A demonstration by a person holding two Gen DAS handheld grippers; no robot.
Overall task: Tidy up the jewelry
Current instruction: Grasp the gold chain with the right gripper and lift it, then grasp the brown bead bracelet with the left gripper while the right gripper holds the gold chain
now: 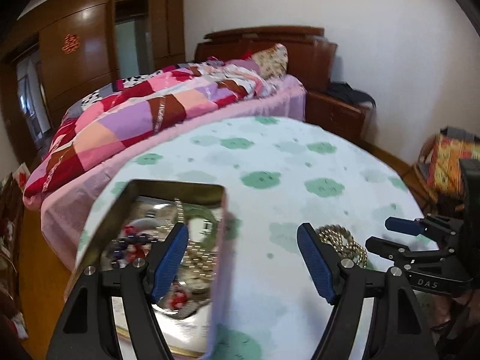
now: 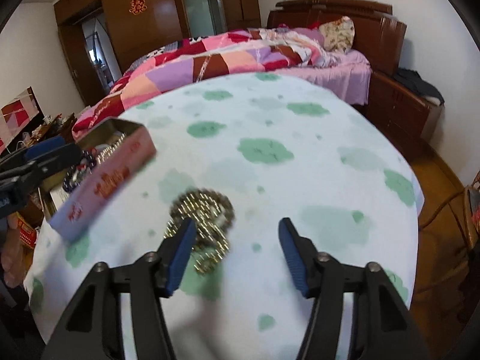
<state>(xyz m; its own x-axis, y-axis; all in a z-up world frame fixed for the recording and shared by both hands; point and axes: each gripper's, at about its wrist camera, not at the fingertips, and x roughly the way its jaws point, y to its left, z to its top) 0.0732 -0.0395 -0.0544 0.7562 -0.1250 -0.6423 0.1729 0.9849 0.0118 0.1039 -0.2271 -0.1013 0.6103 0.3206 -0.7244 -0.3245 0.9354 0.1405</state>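
An open pink metal tin [image 1: 220,258] holding several pieces of jewelry [image 1: 192,258] sits at the left of a table with a white cloth with green blotches [image 1: 270,156]. A gold bead necklace [image 1: 345,243] lies heaped on the cloth to its right. My left gripper [image 1: 243,234] is open and empty, with its left finger over the tin. My right gripper [image 2: 237,228] is open and empty just above the necklace [image 2: 204,219], which lies by its left finger. The tin also shows in the right wrist view [image 2: 105,180]. The right gripper shows at the right edge of the left wrist view [image 1: 402,234].
A bed with a patchwork quilt [image 1: 144,120] stands beyond the table. A wooden wardrobe [image 1: 84,54] is behind it and a wooden nightstand [image 1: 336,114] at the right. Cluttered items [image 2: 27,138] sit at the far left in the right wrist view.
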